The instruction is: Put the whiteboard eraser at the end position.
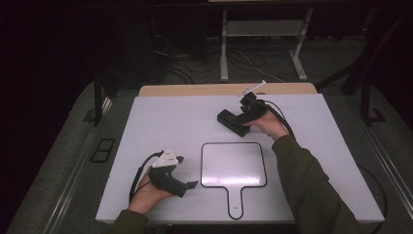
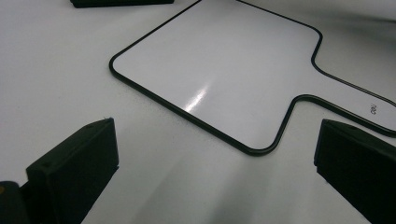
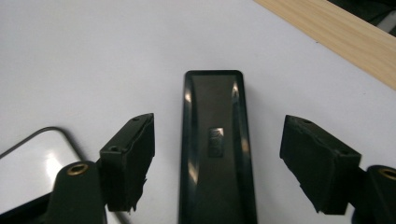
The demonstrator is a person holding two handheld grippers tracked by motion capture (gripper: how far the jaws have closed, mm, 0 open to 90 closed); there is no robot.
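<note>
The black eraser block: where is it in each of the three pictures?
High view: the black eraser block lies upper middle, under the right gripper.
Left gripper view: its edge at the top rim.
Right gripper view: bottom centre, between the open jaws.
Shared landmark: the handled whiteboard.

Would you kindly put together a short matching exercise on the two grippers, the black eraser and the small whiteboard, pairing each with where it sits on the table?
Things:
1. left gripper
2. right gripper
3. black eraser
4. small whiteboard

Places or states:
A. lies flat near the front middle of the table, handle toward the person
B. open, straddling the eraser without touching it
C. lies at the far side of the table, between open fingers
D. open, beside the whiteboard's left edge, holding nothing

Pairs: 1-D, 2-B, 3-C, 4-A
</note>
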